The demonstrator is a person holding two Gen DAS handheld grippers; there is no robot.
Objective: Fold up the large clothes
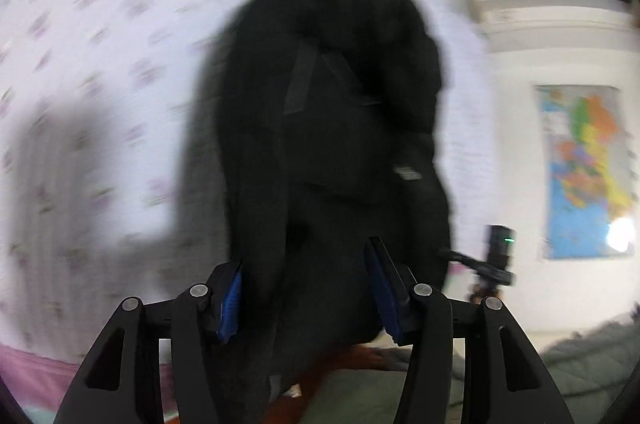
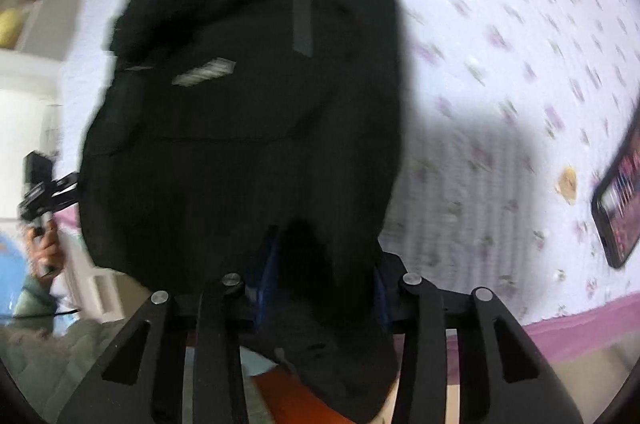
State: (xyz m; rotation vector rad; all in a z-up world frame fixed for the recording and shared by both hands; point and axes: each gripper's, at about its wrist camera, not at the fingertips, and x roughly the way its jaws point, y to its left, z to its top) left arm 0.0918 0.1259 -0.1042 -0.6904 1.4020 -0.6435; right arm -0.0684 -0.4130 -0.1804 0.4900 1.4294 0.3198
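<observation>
A large black padded jacket [image 1: 328, 127] hangs bunched in the air above a bed with a white floral sheet [image 1: 100, 35]. My left gripper [image 1: 308, 288] holds a thick fold of the jacket between its blue pads [image 1: 384, 288]. In the right wrist view the same jacket [image 2: 248, 127] fills the middle of the frame, and my right gripper [image 2: 320, 284] is shut on its near edge, the blue pads mostly hidden by fabric. Both views are blurred by motion.
A phone [image 2: 618, 191] lies on the floral sheet [image 2: 520, 63] at the right. A pink bed edge [image 2: 580, 324] runs below. A world map [image 1: 584, 167] hangs on the white wall. A person's hand holds the other gripper [image 2: 42, 199] at the left.
</observation>
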